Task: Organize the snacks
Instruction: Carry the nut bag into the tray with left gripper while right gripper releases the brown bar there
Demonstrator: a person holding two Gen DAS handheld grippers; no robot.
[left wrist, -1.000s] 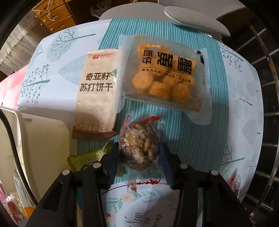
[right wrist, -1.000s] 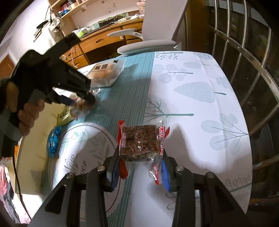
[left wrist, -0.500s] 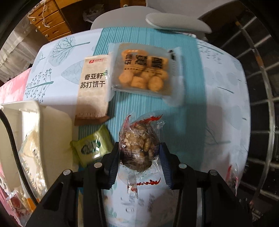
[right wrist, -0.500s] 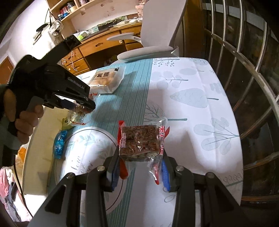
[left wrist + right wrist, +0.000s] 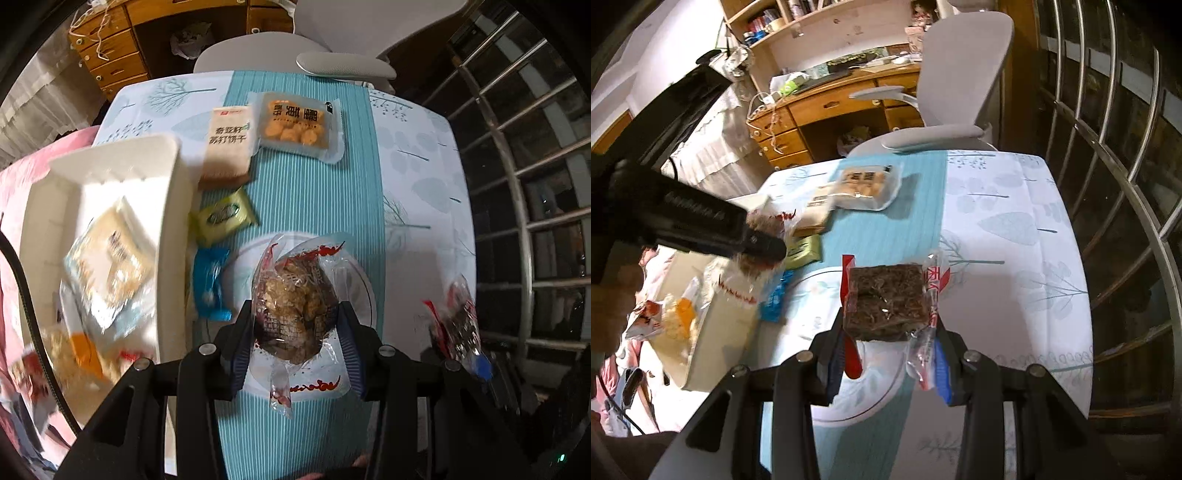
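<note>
bin (image 5: 173,229) snacks (image 5: 110,273) motion-blurred, labels unreadable, lower end cut off

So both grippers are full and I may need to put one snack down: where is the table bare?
Bare: the white leaf-print cloth right of the teal stripe, toward the railing. Crowded: beside the white bin, where the green packet, blue packet and cracker pack lie.

A pale grey padded office chair (image 5: 964,85) is being seen at twelve o'clock beyond the rectangular table, which is being covered by a white cloth with teal leaf prints and a striped teal band (image 5: 314,192). A wooden desk with brass-handled drawers (image 5: 827,110) is standing at eleven o'clock behind the chair, with wooden shelves of books (image 5: 783,18) above it. Curved metal railing bars (image 5: 1108,155) are running along three o'clock.
</note>
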